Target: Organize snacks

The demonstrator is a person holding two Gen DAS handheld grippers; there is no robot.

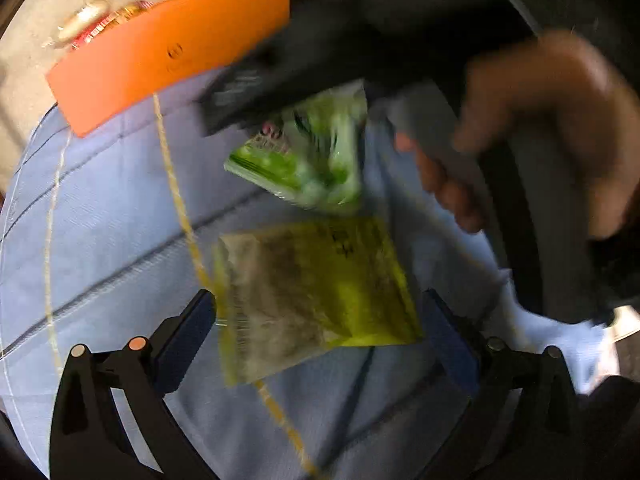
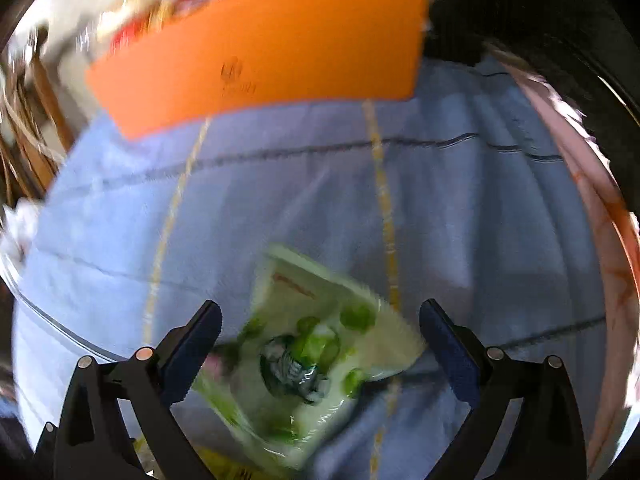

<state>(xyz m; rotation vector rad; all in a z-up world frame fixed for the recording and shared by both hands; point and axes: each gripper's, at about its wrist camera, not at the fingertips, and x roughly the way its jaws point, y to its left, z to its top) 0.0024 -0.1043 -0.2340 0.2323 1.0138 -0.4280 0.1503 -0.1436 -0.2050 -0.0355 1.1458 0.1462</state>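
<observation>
A yellow snack packet [image 1: 312, 300] lies flat on the blue striped cloth [image 1: 100, 220], between the wide-spread fingers of my left gripper [image 1: 320, 312], which is open. Just beyond it lies a green snack packet [image 1: 308, 156], under the black body of the right gripper, which a hand [image 1: 540, 120] holds. In the right wrist view the green packet [image 2: 316, 352] sits between the fingers of my right gripper [image 2: 320, 320], which is open and not pressing on it. A corner of the yellow packet [image 2: 224, 464] shows at the bottom edge. Both views are motion-blurred.
An orange bin [image 1: 168, 56] [image 2: 260, 60] stands at the cloth's far edge, with red and gold snack wrappers [image 1: 92, 20] inside. A pink surface [image 2: 580, 200] borders the cloth [image 2: 280, 200] on the right. Wooden furniture [image 2: 40, 100] is at the far left.
</observation>
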